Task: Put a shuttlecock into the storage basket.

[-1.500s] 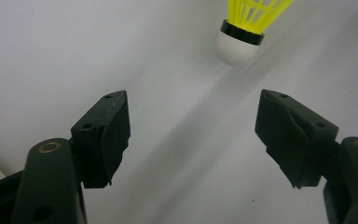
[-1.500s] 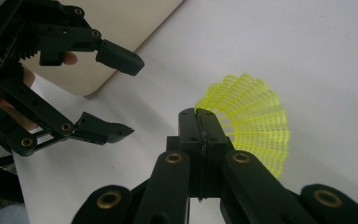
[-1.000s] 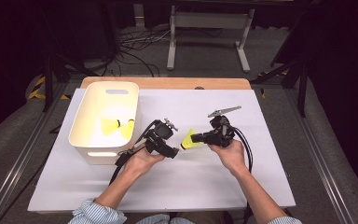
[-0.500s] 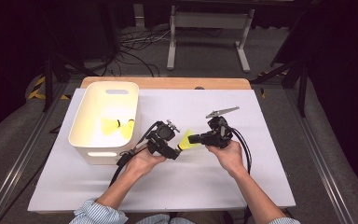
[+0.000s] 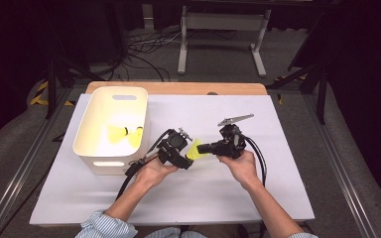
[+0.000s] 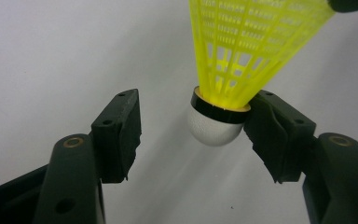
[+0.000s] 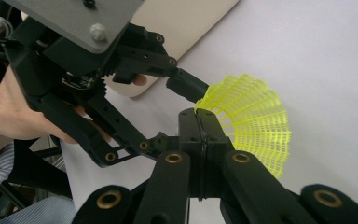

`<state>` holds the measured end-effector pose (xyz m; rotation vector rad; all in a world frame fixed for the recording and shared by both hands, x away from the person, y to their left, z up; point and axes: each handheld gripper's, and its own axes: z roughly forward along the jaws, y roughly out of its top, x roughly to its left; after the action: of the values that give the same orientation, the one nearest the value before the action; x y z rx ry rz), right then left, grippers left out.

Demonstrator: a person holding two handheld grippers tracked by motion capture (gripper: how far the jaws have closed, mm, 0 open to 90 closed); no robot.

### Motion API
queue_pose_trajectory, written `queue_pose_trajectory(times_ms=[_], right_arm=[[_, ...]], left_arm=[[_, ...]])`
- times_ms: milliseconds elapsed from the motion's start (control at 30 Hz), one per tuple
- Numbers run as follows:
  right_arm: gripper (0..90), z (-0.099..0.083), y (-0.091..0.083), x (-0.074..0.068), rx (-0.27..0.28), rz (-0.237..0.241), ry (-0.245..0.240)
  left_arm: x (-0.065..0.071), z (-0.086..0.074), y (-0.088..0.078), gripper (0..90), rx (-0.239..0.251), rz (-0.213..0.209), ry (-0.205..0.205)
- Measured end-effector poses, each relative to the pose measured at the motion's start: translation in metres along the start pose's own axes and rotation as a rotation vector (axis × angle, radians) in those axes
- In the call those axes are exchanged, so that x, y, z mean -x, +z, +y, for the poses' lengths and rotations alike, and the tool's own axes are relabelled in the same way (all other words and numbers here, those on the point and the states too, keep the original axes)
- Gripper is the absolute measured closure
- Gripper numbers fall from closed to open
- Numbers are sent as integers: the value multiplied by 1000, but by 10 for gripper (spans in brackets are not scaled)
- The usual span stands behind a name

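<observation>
Worktop (image 5: 238,193): white sheet over a wooden board, whose bare far edge showed as a strip; near edge cut off by the person's sleeves.

Bin (image 5: 92,146): white, handle slot in its far wall, at the worktop's left. Two yellow shuttlecocks (image 5: 121,135) lay inside, blurred together so their outlines could not be told apart.

Left gripper (image 5: 182,159): held above the worktop just right of the bin. Jaws had just been closing, with the cork between them; one pad (image 6: 279,135) touched the cork's rim, the other pad (image 6: 119,133) stood clear of it, so no clamp yet.

Right gripper (image 5: 204,148): just beside the left one, pointing toward it. Jaws fully closed, pinching the rim of the skirt; the pinched part lay hidden between the pads.

Shuttlecock (image 6: 242,51): yellow mesh skirt, black band, white cork (image 6: 212,128). Held in the air between the two grippers. In the high view its long axis ran roughly level, cork toward the left gripper, flared skirt toward the right gripper. In the left gripper view the skirt's wide end was cut off by the top edge.
</observation>
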<state>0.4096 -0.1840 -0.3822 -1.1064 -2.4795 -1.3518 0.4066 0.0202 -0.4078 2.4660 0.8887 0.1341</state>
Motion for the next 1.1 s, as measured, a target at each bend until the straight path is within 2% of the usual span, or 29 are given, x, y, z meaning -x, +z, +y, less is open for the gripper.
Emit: queue_pose_trajectory(times_ms=[433, 567, 767, 967, 1100], right_arm=[[900, 0, 1, -2, 6, 17, 2], [900, 0, 4, -3, 1, 17, 1], [900, 0, 5, -3, 6, 17, 0], [897, 1, 5, -2, -6, -37, -6], [863, 1, 5, -3, -7, -64, -16]], left_arm=[[3, 1, 4, 529, -12, -18, 27], [3, 1, 2, 613, -17, -20, 46], [4, 0, 0, 634, -24, -18, 50], [5, 1, 0, 638, -34, 3, 59], [5, 2, -2, 640, -42, 12, 65]])
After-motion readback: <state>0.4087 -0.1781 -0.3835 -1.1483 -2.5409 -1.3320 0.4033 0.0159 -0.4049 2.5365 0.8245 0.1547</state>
